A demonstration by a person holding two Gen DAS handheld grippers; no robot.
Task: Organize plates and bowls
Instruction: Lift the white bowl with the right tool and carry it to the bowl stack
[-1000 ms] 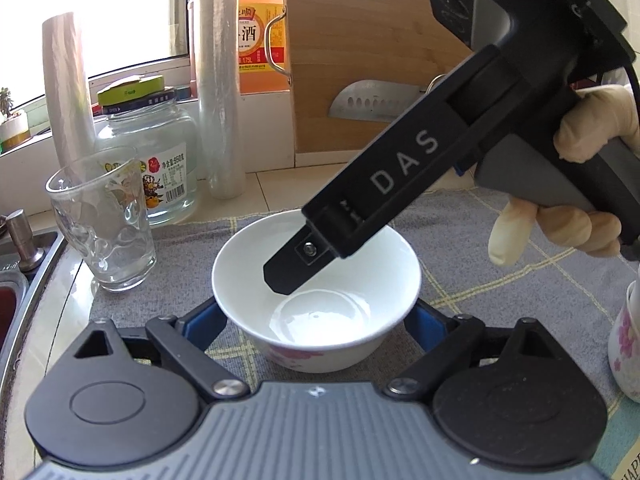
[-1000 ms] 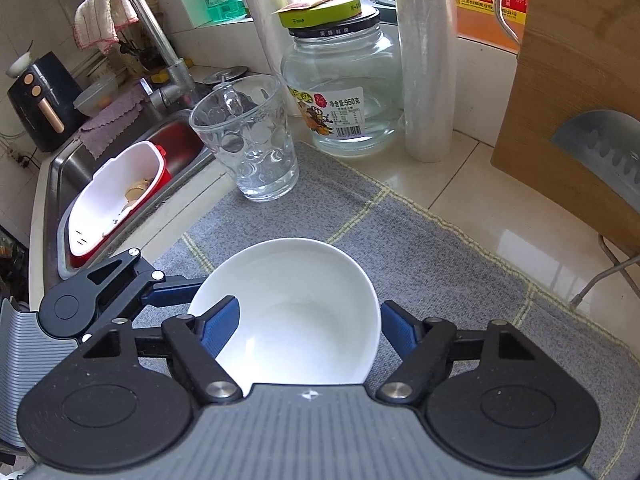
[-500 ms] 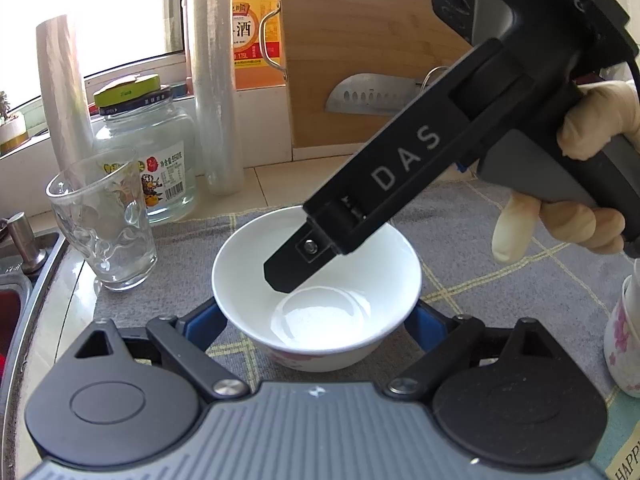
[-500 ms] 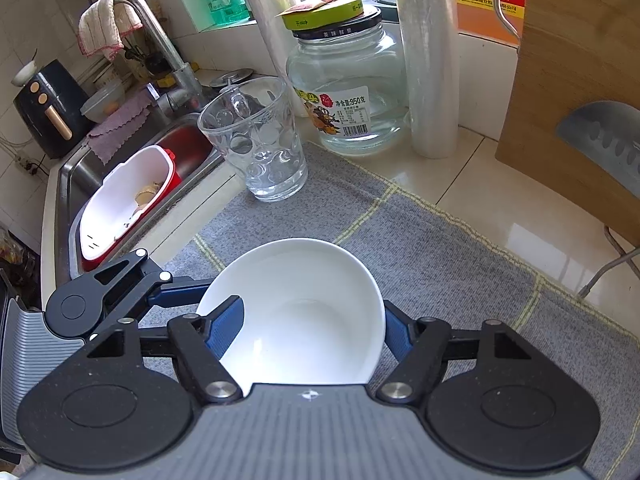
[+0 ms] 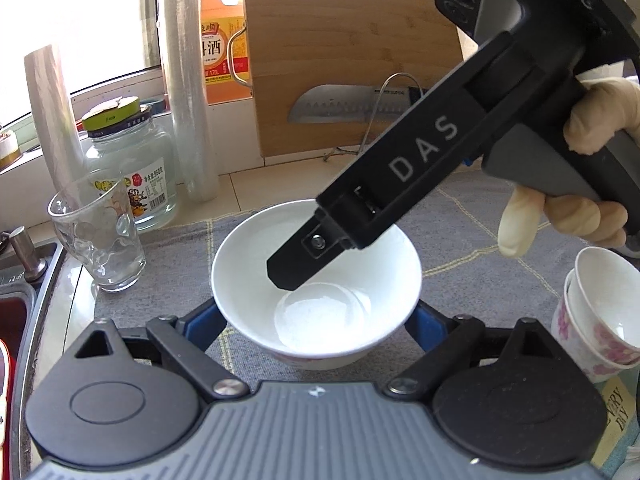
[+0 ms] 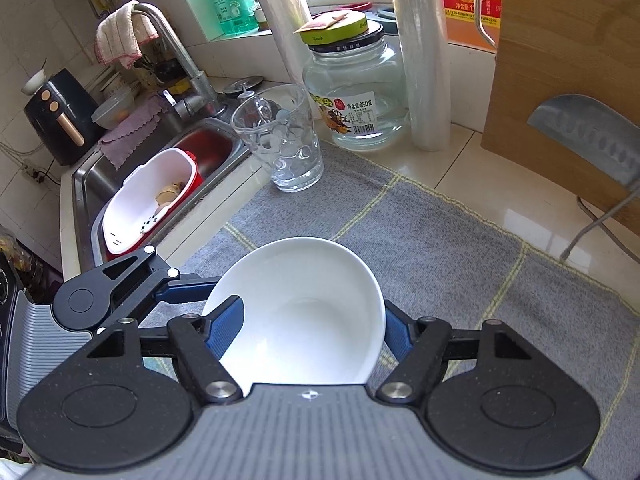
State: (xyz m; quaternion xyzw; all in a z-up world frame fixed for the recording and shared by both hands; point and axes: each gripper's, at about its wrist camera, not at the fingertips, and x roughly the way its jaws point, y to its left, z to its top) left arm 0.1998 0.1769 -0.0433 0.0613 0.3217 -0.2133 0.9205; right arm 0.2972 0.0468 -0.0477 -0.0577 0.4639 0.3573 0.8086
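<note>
A white bowl (image 5: 316,276) with a pink flower print sits on the grey mat (image 5: 172,248). My left gripper (image 5: 316,320) is open, its blue fingers on either side of the bowl's near part. My right gripper (image 6: 316,320) reaches over the bowl (image 6: 304,304); its jaws stand wide, one blue finger (image 6: 224,324) inside the rim and the other outside. From the left wrist view its black finger (image 5: 304,256) dips into the bowl. Two stacked white cups with pink flowers (image 5: 596,316) stand at the right.
A drinking glass (image 6: 280,140), a glass jar with a green lid (image 6: 352,88) and rolls of film (image 6: 424,52) stand behind the mat. A cutting board (image 5: 348,56) with a cleaver (image 5: 332,106) leans at the back. The sink (image 6: 132,168) holds a white and red basket.
Both views have drifted slightly closer and to the right around the bowl; the stacked cups have come further into the left view. The bowl stays on the mat.
</note>
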